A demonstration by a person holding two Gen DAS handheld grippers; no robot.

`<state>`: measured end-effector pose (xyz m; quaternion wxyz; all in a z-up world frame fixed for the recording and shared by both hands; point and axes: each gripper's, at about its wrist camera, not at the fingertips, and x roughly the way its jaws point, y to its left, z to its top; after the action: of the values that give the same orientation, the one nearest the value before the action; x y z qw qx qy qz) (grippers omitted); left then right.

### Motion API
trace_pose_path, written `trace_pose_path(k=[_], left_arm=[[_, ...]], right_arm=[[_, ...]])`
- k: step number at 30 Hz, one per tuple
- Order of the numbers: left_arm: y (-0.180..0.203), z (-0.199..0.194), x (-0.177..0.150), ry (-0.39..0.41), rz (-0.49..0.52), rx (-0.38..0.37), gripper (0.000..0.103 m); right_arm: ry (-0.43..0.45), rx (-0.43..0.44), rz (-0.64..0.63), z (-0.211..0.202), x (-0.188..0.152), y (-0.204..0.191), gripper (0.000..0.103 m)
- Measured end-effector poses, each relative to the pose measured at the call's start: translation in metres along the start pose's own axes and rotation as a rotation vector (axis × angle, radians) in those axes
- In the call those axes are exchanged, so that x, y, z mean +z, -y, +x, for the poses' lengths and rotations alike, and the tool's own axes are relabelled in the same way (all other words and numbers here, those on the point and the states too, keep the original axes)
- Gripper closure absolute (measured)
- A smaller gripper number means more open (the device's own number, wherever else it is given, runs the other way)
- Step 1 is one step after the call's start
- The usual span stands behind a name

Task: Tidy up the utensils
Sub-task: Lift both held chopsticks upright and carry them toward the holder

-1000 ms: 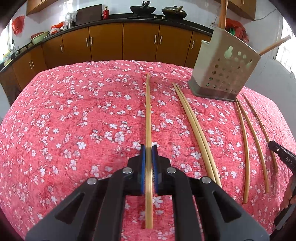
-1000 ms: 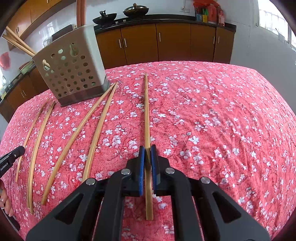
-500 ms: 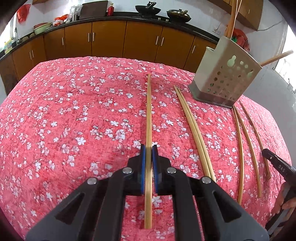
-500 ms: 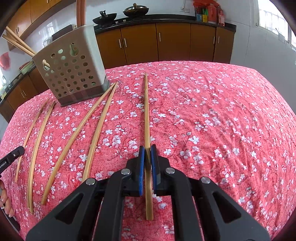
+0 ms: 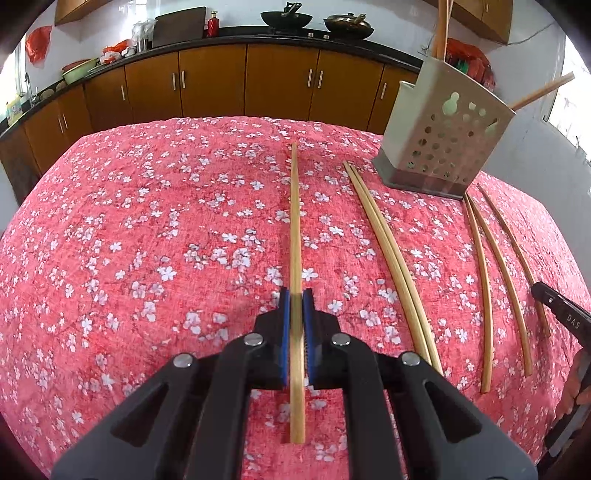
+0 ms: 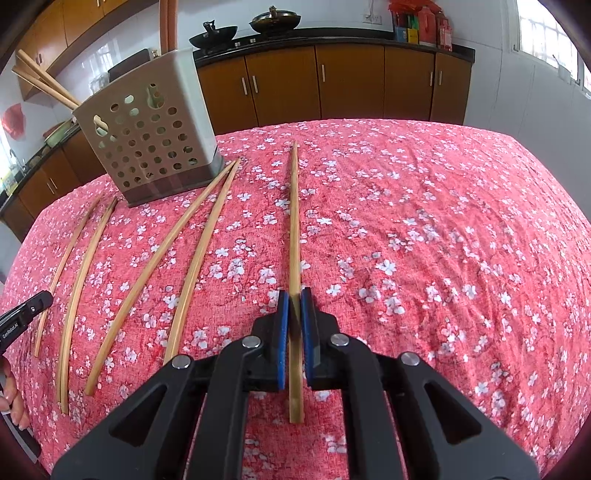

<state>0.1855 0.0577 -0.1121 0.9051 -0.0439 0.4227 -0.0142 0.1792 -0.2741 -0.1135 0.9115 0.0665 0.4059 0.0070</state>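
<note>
Slender bamboo chopsticks lie on the floral red tablecloth (image 5: 147, 229) beside a perforated metal utensil holder (image 5: 443, 140). The left gripper (image 5: 295, 325) and right gripper (image 6: 294, 321), both angled downward, each pinch a chopstick (image 5: 295, 221) (image 6: 294, 221).

Cloth (image 6: 443, 240) open rightward — holder (image 6: 147, 140) blocks left.

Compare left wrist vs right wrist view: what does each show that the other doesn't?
Left wrist only: the left gripper shut on a chopstick, a red bottle on the counter, and the edge of the other gripper at the right.

Right wrist only: the right gripper shut on its own chopstick, a window, and red boxes on the counter.

Both: the perforated holder with chopsticks in it, five loose chopsticks on the floral tablecloth, two woks, and brown cabinets.
</note>
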Motion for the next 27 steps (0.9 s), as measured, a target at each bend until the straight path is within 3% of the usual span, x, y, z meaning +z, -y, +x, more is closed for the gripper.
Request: trace_pose_path(k=[7, 15, 27], left_arm=[[0.003, -0.005, 0.005, -0.002, 0.037, 0.015, 0.095], [0.002, -0.052, 0.032, 0.121, 0.035, -0.015, 0.095], [0.010, -0.103, 0.058, 0.258, 0.017, -0.064, 0.095]], right_arm=[[0.128, 0.021, 0.004, -0.035, 0.007, 0.003, 0.095], [0.278, 0.039, 0.033, -0.077, 0.027, 0.007, 0.096], [0.355, 0.040, 0.035, -0.094, 0.041, 0.008, 0.096]])
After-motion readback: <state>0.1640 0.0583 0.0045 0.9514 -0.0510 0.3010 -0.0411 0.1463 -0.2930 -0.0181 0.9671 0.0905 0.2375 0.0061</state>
